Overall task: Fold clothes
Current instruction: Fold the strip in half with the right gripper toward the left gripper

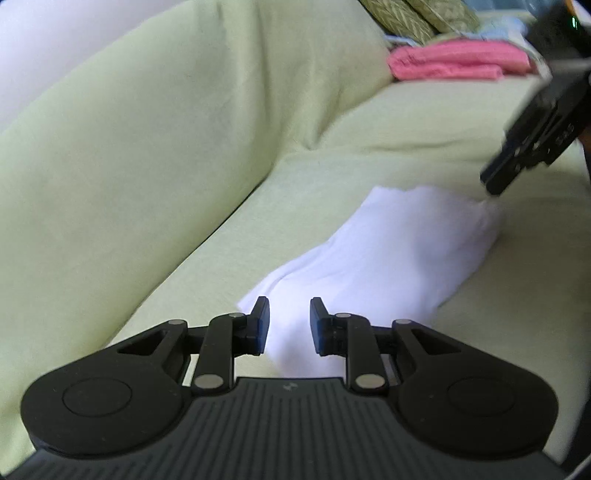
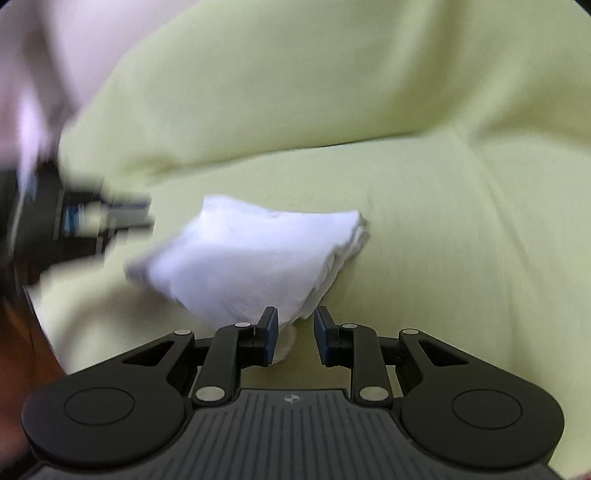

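With both the left gripper (image 1: pixel 288 325) and right gripper (image 2: pixel 295 336) parted and gripping nothing, the folded white garment (image 1: pixel 388 251) on the green sofa seat (image 1: pixel 424 122) may unfold if one layer snags.

folded cloth (image 1: pixel 388 258) sat on the sofa seat (image 1: pixel 443 118), near the crease under the backrest (image 1: pixel 147 147) | left gripper (image 1: pixel 288 325) hung at one end of it, right gripper (image 2: pixel 295 332) at the opposite end | stack of clothes (image 1: pixel 454 62) lay way back on the seat, pillows (image 1: pixel 417 14) behind that
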Tool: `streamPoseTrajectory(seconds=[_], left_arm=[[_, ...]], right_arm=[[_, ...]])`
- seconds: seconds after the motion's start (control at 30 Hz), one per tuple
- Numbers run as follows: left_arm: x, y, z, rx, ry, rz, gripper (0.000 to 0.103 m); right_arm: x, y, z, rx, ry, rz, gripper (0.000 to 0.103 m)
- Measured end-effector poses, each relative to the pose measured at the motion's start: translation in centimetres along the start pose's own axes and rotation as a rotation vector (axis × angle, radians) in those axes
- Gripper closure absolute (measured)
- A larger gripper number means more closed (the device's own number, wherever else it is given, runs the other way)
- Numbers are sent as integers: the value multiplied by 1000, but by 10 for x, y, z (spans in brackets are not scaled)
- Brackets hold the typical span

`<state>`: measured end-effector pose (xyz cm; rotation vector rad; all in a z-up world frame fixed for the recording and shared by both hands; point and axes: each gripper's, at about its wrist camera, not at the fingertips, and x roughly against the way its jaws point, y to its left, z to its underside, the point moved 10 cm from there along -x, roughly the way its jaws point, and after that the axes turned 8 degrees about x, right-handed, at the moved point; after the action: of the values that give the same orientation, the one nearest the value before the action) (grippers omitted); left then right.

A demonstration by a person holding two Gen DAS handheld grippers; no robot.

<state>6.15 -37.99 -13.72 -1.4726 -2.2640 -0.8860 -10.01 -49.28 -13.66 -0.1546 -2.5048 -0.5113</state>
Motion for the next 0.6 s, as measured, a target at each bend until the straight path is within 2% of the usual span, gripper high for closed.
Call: streamPoseTrajectory(seconds=[0.07, 0.1, 0.2, 0.27, 0.37, 0.4, 0.47, 0.53, 0.6], left_arm=[[0, -1, -1, 101, 23, -9, 83], [-2, -2, -2, 123, 25, -8, 83], [-13, -1, 3, 150, 62, -15, 83], [-21, 1, 15, 136, 109, -37, 86], [-26, -1, 32, 100, 135, -56, 87], [-26, -1, 37, 91, 139, -63, 87], [-27, -2, 45, 82, 143, -70, 87], [-28, -2, 51, 78, 138, -73, 87], [-24, 1, 56, 90, 128, -71, 87]], right_arm=[[-1, -14, 3, -251, -37, -40, 76], [-1, -18, 3, -329, -52, -80, 76], [-3, -19, 6, -441, -49, -130, 76], [-4, -12, 14, -467, -46, -131, 75], [-19, -5, 24, -482, -42, -166, 75], [-22, -3, 25, -479, -47, -163, 81], [-26, -4, 26, -475, -52, -145, 101], [-27, -16, 21, -460, -66, -98, 101], [-35, -27, 21, -468, -43, -75, 102]])
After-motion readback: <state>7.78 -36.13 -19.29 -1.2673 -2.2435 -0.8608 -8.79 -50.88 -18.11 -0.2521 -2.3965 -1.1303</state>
